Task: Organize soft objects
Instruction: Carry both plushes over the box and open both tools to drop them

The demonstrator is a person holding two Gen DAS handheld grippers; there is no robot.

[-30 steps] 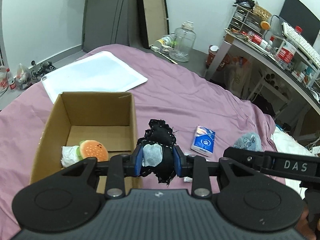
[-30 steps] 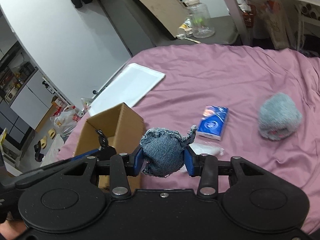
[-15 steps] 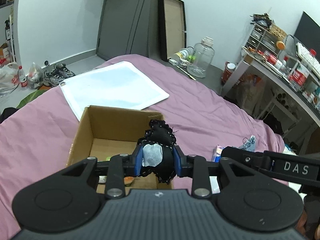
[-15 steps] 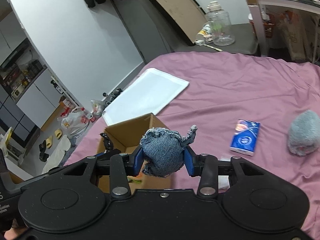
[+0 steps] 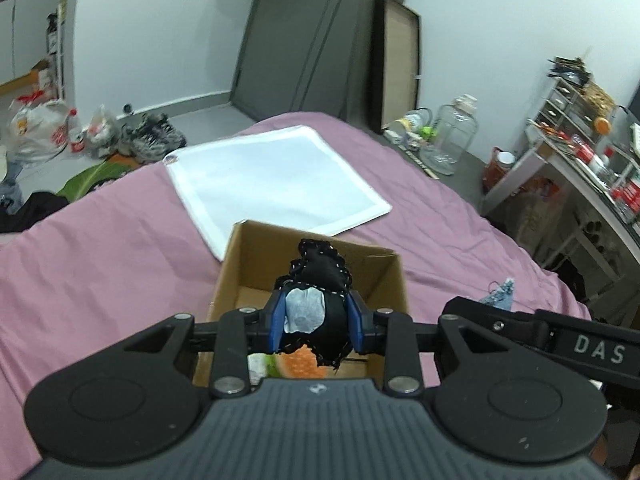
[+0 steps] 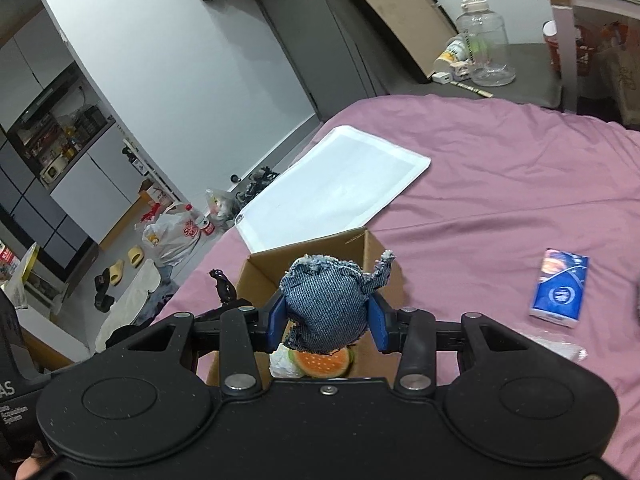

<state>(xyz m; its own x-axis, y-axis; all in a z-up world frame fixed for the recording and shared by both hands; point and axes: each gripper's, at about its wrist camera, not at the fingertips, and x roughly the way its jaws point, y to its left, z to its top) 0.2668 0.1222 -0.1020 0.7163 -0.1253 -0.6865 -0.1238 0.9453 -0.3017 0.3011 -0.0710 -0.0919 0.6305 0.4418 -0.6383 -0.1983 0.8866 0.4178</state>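
Big pink-sheeted bed (image 6: 500, 184) takes up most of both views, with a flat white pad (image 5: 276, 178) lying on it just behind the open cardboard box (image 5: 308, 264). Both tools are hanging right over that box. The left tool (image 5: 316, 318) is clamped tight on a black fabric pouch (image 5: 320, 280) with a white patch on it, and the right tool (image 6: 326, 312) is pinched shut around a denim pouch (image 6: 326, 296), frayed edges sticking out on the right.

Down inside the box there's already a little burger plush (image 6: 320, 360) and something white next to it. A blue tissue pack (image 6: 560, 288) sits on the sheet well to the right of the box, not boxed yet.

So I'd say this is the drop step. To do it well: get each pouch properly inside the box walls before letting go, lower a bit so they don't bounce off the rim, and open one tool at a time so the two don't bump each other. Aim for the empty far side instead of piling on the plush.
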